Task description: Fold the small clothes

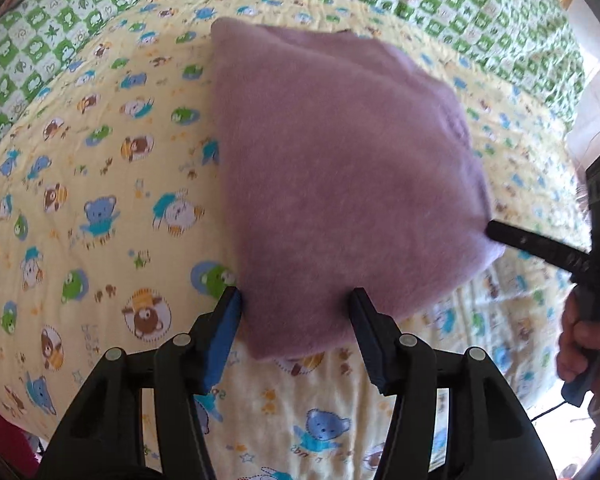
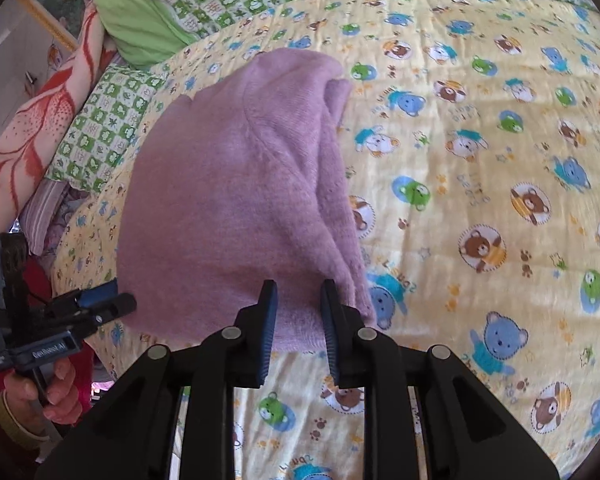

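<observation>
1. The purple knit garment [image 1: 340, 184] is lying folded on the yellow bear-print bedspread [image 1: 100, 208] of the bed.
2. The left tool [image 1: 296, 300] is being held wide, its fingers astride the garment's near corner without pressing it.
3. The right tool [image 2: 298, 300] is being held narrow over the near hem; a pinch cannot be told.
4. The knit is being judged soft, light, limp and not fragile; the doubled near edge is judged the best hold.
</observation>
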